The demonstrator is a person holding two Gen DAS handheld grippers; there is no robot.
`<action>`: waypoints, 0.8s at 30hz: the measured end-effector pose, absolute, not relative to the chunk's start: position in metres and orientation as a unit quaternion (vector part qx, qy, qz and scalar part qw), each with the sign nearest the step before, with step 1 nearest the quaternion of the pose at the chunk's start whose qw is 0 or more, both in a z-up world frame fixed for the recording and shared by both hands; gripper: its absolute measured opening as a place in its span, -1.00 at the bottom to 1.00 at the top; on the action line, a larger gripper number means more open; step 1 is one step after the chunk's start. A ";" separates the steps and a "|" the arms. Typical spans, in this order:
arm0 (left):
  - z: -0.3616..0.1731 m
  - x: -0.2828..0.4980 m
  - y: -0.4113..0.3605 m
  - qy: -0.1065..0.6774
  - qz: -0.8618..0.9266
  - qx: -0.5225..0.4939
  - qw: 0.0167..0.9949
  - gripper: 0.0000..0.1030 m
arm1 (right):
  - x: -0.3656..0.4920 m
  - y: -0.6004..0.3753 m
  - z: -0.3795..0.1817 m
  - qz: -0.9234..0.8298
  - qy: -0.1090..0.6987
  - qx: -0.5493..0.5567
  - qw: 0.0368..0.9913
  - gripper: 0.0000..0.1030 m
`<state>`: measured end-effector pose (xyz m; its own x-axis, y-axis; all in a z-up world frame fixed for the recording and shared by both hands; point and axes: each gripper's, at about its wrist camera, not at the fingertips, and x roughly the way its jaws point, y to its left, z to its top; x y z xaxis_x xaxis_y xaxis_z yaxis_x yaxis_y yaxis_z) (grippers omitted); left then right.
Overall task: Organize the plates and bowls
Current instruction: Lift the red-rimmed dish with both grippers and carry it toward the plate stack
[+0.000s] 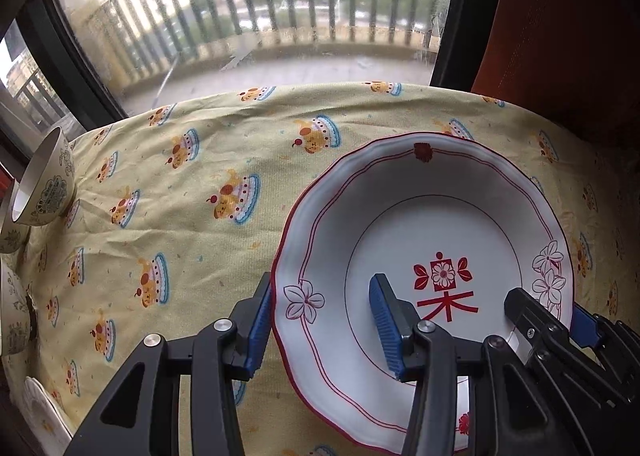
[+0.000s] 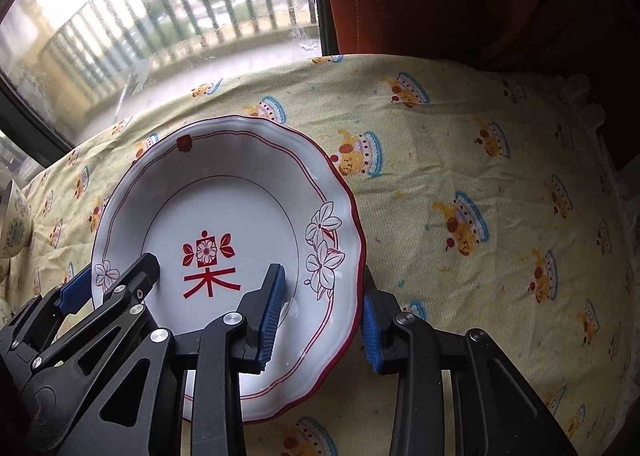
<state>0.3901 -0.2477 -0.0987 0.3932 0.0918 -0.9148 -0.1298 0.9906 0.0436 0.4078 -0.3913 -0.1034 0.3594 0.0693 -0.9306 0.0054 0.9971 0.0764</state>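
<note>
A white deep plate (image 1: pixel 440 215) with a scalloped red edge, flower drawings and a red character lies on the yellow cake-print tablecloth (image 1: pixel 180 175). My left gripper (image 1: pixel 322 282) straddles its left rim, one blue pad outside against the edge and the other inside the well, shut on the plate. In the right wrist view the same plate (image 2: pixel 224 191) has my right gripper (image 2: pixel 322 272) clamped across its right rim in the same way. Each gripper also shows in the other's view, the right gripper (image 1: pixel 548 308) and the left gripper (image 2: pixel 120 268).
Patterned cream bowls (image 1: pixel 44 183) lean at the cloth's left edge, with another bowl (image 1: pixel 12 316) below them and a small white dish (image 1: pixel 40 404) at the near left corner. A window (image 1: pixel 260 15) with a balcony railing runs behind; orange fabric (image 1: pixel 560 35) stands at the right.
</note>
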 end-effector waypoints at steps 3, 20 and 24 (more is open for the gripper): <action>-0.098 0.382 -0.245 0.558 0.067 -0.019 0.827 -0.07 | 0.392 -0.390 -0.101 0.028 0.577 0.032 0.816 -0.25; -0.097 0.350 -0.233 0.574 0.069 -0.050 0.814 -0.05 | 0.368 -0.373 -0.098 0.033 0.581 -0.020 0.813 -0.08; -0.097 0.357 -0.233 0.577 0.076 -0.056 0.811 -0.04 | 0.381 -0.375 -0.100 0.033 0.571 -0.009 0.820 -0.06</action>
